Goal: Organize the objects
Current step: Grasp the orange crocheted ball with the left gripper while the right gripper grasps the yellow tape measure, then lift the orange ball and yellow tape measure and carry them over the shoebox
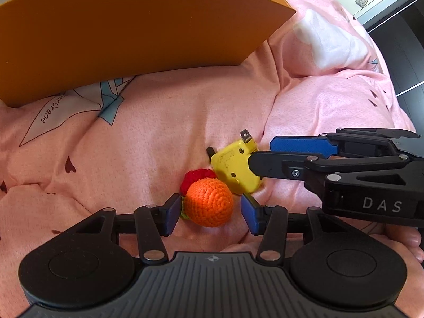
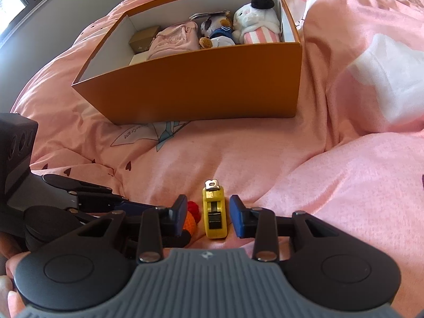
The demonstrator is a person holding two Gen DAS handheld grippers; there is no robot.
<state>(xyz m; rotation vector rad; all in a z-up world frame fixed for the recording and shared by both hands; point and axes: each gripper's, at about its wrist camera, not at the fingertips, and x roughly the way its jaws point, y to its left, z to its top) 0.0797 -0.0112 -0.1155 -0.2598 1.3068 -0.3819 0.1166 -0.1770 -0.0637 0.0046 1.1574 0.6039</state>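
Left gripper (image 1: 209,213) spread wide around crocheted orange ball (image 1: 208,202), pads not seen touching it. Right gripper (image 2: 206,218) likewise parted, straddling yellow tape measure (image 2: 214,212) with gaps on both sides. Both items lying side by side on pink bedspread (image 2: 331,185), a red crocheted piece (image 1: 195,178) tucked behind the ball. Farther back, orange box (image 2: 201,87) holding 2 plush toys (image 2: 238,26).

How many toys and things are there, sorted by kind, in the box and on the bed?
Plush toys in the orange box: 2 (white one, sailor one)
Pink fabric item: 1
Small brown box: 1
Crochet pieces on the bed: 2 (orange ball, red piece)
Yellow tape measure: 1
Total: 7
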